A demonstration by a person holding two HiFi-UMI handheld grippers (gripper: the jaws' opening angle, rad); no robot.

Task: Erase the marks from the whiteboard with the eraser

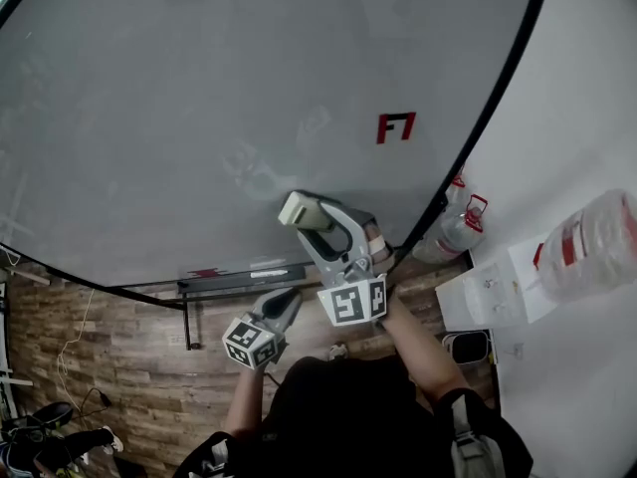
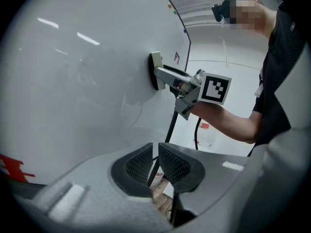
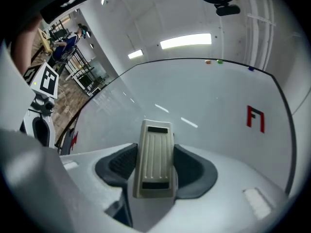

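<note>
The whiteboard [image 1: 199, 88] fills most of the head view, with a red mark [image 1: 395, 126] at its right side. My right gripper [image 1: 311, 214] is shut on a beige eraser [image 1: 299, 208], pressed flat on the board left of and below that mark. In the right gripper view the eraser [image 3: 155, 158] sits between the pads and the red mark [image 3: 255, 118] is off to the right. From the left gripper view the eraser [image 2: 155, 70] meets the board. My left gripper [image 1: 284, 304] hangs below the board, its jaws nearly together on nothing. A second red mark [image 2: 12, 168] shows low on the board.
A black frame [image 1: 498, 98] edges the board. Its tray [image 1: 244, 281] runs along the lower edge. Clear bottles with red parts [image 1: 453, 229] stand right of the board, near a white surface [image 1: 498, 297]. Below is a wood-plank floor [image 1: 119, 357].
</note>
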